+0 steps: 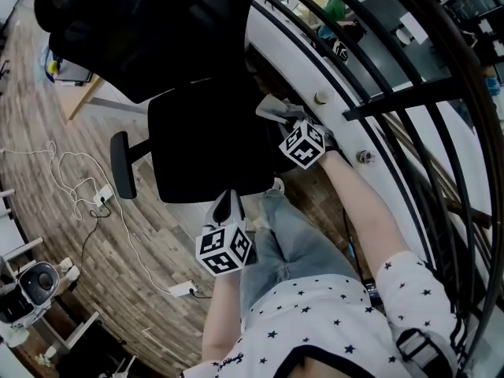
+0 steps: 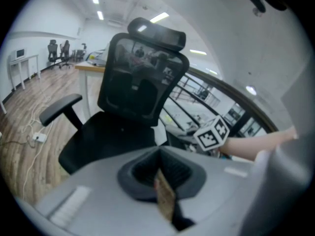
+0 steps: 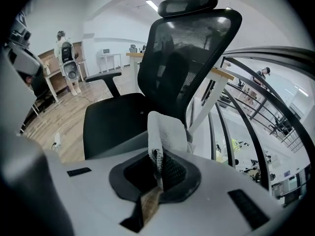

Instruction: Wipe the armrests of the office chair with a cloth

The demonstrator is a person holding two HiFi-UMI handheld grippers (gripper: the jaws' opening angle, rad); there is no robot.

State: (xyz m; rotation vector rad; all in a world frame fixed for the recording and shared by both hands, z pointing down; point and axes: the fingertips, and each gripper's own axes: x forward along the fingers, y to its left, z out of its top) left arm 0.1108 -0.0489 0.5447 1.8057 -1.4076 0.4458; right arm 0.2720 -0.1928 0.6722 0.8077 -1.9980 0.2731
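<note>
A: Cloth (image 3: 165, 132) pinched upright in right hand-held gripper (image 3: 157, 173), just beside the chair seat (image 3: 113, 122). Left hand-held gripper (image 2: 165, 181) clenched, empty.

B: Thin pinch, though. Could slip free when dragged along an armrest (image 3: 103, 76).

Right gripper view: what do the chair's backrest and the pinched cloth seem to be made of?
The backrest looks like black mesh fabric in a matte, probably plastic, frame: light shows through its weave. The cloth looks like white woven or terry textile: nubby grid texture, soft folds; the fibre can't be told.
</note>
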